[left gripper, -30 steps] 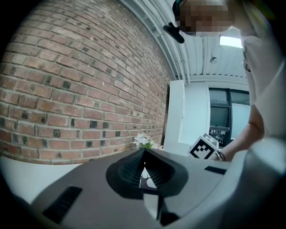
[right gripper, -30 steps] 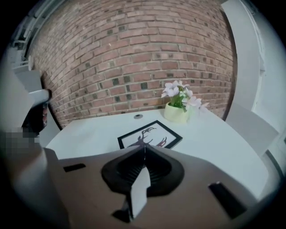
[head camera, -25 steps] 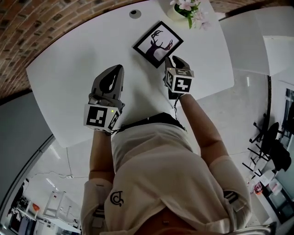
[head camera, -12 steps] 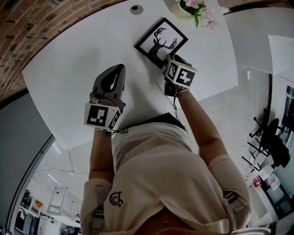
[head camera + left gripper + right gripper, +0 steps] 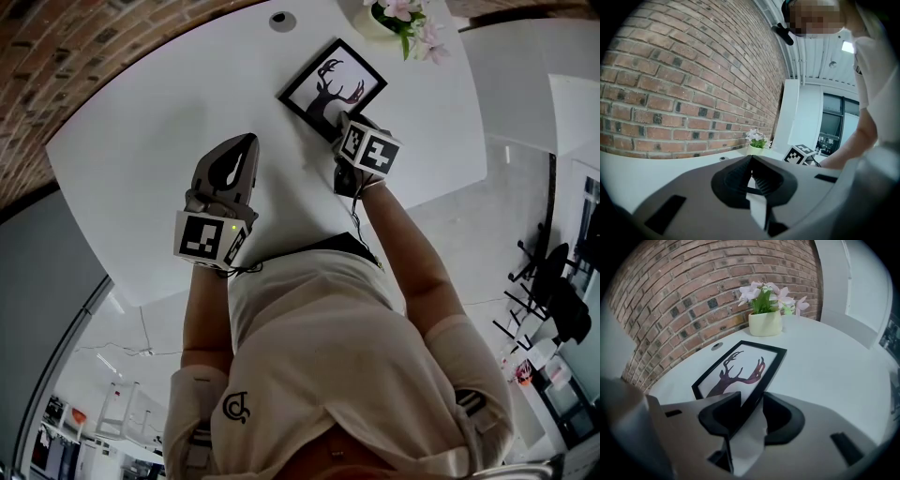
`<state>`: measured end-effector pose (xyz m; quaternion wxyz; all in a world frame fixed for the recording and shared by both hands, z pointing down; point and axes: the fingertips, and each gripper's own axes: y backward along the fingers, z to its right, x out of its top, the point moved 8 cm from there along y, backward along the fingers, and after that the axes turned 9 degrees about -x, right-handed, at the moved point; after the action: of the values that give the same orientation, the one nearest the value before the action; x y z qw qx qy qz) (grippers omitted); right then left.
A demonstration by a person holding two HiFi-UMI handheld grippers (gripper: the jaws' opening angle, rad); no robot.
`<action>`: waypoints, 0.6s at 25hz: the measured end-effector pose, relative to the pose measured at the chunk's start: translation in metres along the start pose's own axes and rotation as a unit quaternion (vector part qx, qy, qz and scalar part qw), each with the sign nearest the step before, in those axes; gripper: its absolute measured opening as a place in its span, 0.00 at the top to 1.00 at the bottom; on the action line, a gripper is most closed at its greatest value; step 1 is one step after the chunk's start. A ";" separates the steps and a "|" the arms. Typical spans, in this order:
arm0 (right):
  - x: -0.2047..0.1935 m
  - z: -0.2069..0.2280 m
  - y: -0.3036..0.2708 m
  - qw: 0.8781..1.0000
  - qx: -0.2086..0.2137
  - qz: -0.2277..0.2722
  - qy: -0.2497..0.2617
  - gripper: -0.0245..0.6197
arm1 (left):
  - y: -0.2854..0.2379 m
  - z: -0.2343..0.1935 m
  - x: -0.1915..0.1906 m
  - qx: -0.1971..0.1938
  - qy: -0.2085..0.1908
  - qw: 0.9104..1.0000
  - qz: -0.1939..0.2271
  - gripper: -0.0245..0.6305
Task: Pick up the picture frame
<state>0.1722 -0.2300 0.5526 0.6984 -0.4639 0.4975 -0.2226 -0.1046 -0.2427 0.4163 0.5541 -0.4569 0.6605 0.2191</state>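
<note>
Right gripper, jaws just opened wide, straddles the near edge of the picture frame; left gripper, closed and empty, is left of it over open table.

A red brick wall runs behind the far edge of a white table, which has a round cable port near that edge. Pale glossy floor lies past the table's right edge, with dark chairs on it. Beyond, dark windows sit under a bright ceiling light
</note>
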 end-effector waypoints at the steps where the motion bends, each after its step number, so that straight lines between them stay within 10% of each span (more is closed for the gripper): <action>1: 0.000 0.000 0.000 1.000 0.001 -0.001 0.001 0.72 | 0.000 0.000 0.000 0.001 0.000 1.000 0.001 0.94; 15: -0.020 0.005 0.013 0.998 0.035 -0.008 0.060 0.72 | 0.019 0.028 -0.022 0.032 -0.008 0.999 -0.026 0.94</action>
<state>0.1663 -0.2064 0.5509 0.6814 -0.4289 0.5264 -0.2732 -0.1067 -0.2033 0.4246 0.5791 -0.4543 0.6506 0.1867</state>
